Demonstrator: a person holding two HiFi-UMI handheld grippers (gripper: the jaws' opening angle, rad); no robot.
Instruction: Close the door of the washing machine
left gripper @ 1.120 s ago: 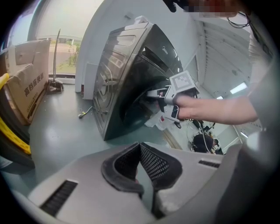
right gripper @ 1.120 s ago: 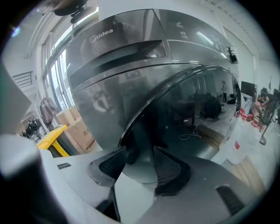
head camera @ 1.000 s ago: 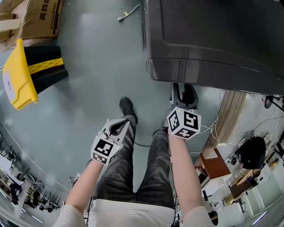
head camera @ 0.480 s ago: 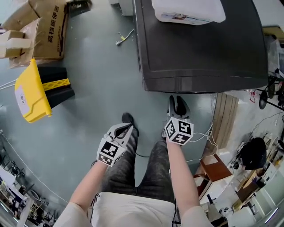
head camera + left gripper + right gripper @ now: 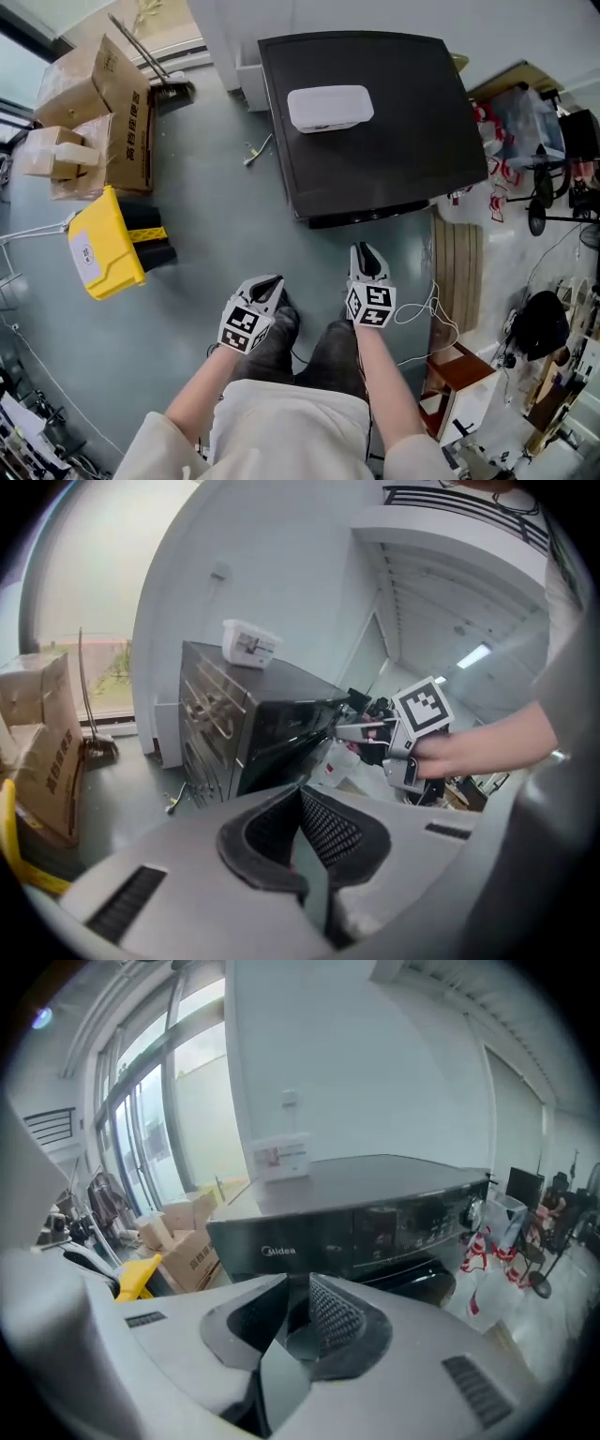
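**Head view: door may spring back**

Just ahead stands the washing machine, touched by neither claw. The left gripper is clenched empty; the right gripper has just been closing, tips barely parted, nothing between. The door looks pushed to; unlatched, it could swing out.

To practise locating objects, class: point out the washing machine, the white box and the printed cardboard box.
washing machine [image 5: 412, 141], head view, bare dark top.
white box [image 5: 329, 107], head view, middle of its lid.
cardboard box [image 5: 128, 117], head view, printed side.
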